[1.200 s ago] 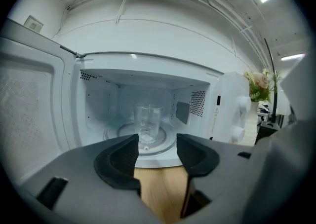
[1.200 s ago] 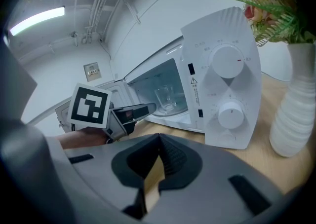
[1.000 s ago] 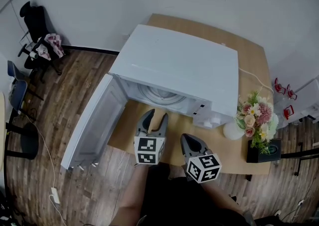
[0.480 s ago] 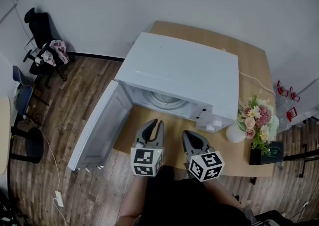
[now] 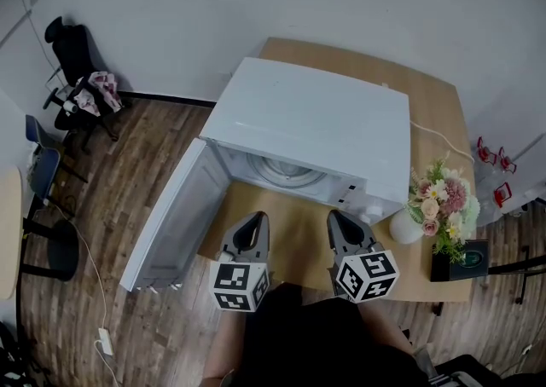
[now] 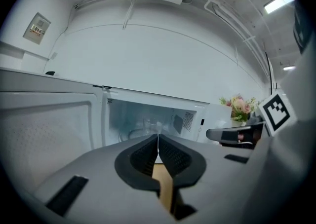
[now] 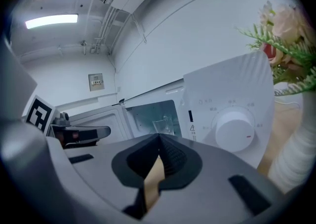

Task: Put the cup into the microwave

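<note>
Inside the open microwave (image 5: pixel 316 121) stands the clear cup (image 7: pixel 163 124), while left gripper (image 5: pixel 256 217) and right gripper (image 5: pixel 334 216) hover outside, jaws together, empty.

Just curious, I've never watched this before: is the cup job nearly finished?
Looks nearly done: a clear cup stands inside the microwave. Nothing in hand: left gripper and right gripper are both shut, empty, outside it. Left: the door hangs open, probably to be closed.

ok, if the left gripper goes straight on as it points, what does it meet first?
Probably the clear cup inside the open microwave; the left gripper, jaws shut, aims into the cavity. Depth is unclear.
</note>
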A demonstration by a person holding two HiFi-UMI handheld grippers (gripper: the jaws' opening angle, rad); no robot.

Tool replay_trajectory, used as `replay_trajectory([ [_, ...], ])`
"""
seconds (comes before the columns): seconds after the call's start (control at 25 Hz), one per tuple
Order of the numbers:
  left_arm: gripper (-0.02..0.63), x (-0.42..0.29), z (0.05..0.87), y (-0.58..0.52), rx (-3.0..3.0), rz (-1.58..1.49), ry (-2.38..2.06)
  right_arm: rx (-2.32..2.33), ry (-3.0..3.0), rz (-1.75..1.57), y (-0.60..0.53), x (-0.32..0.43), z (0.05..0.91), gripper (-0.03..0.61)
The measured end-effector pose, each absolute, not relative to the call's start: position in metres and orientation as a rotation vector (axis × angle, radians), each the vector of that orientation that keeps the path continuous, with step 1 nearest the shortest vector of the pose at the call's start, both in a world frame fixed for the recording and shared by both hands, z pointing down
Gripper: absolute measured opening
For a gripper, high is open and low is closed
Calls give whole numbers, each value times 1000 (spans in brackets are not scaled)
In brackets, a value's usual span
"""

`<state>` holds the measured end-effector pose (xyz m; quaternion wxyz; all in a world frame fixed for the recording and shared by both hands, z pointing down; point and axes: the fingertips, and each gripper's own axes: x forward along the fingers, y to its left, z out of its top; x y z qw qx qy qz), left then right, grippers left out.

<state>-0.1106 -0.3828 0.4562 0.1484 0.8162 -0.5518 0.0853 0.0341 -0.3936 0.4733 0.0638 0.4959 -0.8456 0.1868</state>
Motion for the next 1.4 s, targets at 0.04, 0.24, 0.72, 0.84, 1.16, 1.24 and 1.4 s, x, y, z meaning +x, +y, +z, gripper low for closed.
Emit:
replay_trajectory([
  [0.04,9,-110,456,-381,2348,242,-1582,1501,-2553,554,-394,35,473,-8],
  [0.24,5,-101,459,-373,2395,246,-1539,1541,-2539,507,-396,39,470,-9],
  [0.72,5,-96,463,-379,2392,218,-1513,1539,-2518,482,-396,38,471,-9],
  [0.84,5,-94,465,-380,2392,219,-1505,1538,-2514,484,-396,39,471,-8],
  [1.16,5,-91,471,-382,2381,224,-1491,1523,-2507,491,-394,37,475,-9],
  [1.24,5,-90,471,-381,2378,223,-1486,1524,-2505,493,-394,38,475,-9],
  [1.4,5,-91,471,-381,2378,221,-1483,1524,-2506,496,-394,37,474,-9],
])
